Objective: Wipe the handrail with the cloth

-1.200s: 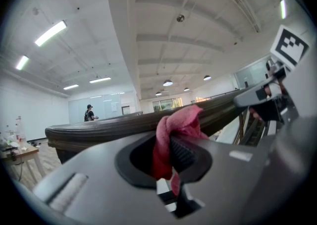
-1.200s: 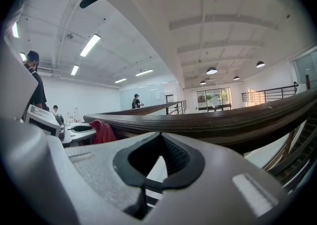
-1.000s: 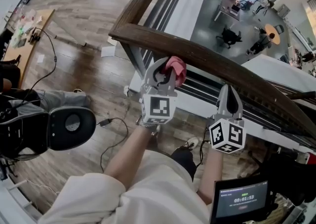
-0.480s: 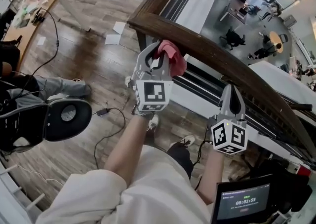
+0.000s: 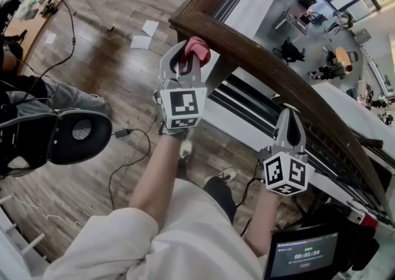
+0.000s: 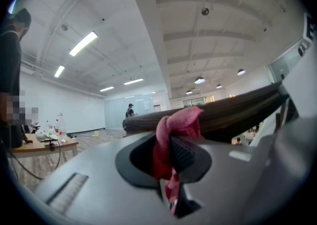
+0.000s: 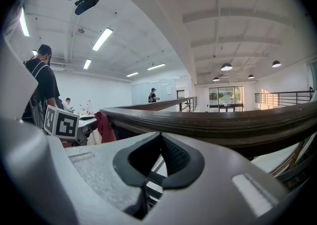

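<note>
Since a second ago the left gripper (image 5: 182, 55) has slid the cloth (image 5: 196, 47) along the handrail (image 5: 265, 63) toward its corner, so the red bundle now sits close beside the bend instead of further down the sloping run. Its jaws are clamped on the cloth: in the left gripper view the fabric (image 6: 171, 130) is pinched between the two dark pads, one tail hanging down through the gap and a bunched knot rising above the jaw tips, pressed against the near edge of the dark wooden rail (image 6: 237, 110). The right gripper (image 5: 288, 121) has stayed lower down the rail, well apart from the left one, its tips pointing at the rail's near side. Its jaws are together with nothing between them – the right gripper view shows only the closed pads (image 7: 158, 162), the rail (image 7: 208, 120) running across just beyond them, and, farther along it, the red cloth (image 7: 105, 126) beside the left gripper's marker cube (image 7: 62, 122).
</note>
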{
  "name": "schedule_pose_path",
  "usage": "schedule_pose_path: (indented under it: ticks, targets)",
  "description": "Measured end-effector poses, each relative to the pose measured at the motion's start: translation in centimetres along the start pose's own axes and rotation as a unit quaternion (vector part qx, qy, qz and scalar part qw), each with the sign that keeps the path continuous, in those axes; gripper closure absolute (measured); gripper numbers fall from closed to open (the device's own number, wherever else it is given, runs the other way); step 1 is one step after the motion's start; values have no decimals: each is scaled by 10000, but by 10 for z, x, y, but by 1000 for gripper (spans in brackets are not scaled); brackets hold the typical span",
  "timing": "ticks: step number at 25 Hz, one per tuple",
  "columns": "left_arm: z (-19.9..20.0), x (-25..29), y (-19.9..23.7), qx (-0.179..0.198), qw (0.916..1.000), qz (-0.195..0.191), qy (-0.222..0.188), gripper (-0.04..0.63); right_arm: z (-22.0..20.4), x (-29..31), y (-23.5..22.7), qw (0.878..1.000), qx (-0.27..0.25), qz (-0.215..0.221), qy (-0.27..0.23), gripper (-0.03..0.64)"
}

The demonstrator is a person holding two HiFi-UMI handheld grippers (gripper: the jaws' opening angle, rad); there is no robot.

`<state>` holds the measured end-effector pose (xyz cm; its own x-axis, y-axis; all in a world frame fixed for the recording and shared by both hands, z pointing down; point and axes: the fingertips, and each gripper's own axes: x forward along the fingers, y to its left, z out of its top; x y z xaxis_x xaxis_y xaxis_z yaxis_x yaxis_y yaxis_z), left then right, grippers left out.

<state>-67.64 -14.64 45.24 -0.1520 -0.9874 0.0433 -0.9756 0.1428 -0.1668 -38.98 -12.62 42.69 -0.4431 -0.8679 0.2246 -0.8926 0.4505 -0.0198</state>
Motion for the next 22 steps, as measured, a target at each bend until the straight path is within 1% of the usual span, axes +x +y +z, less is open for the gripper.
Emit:
schedule_pose_path:
  ticks: [4,9,13,19,22]
  targets:
    - [2,-1,-12,-183,9998,-46,-62,548,-1,-1,1,10000,26,27,5,615]
    - [3,-6,-42,-375,9988,-266,-169,549,-3,-3,-1,10000,94,15,4,615]
    - [4,-9,-46,-520,9983,-245,-123,549,1,-9,-6,9999,81,-36,-65,615]
    - [4,-11,-50,-449,9989,-150,27,551,-1,-21,-27,9997,172,-142,-121,615]
    - [6,-12,-63,-345,9991,-232,62,549,1,-23,-37,9995,213,-154,-162,615]
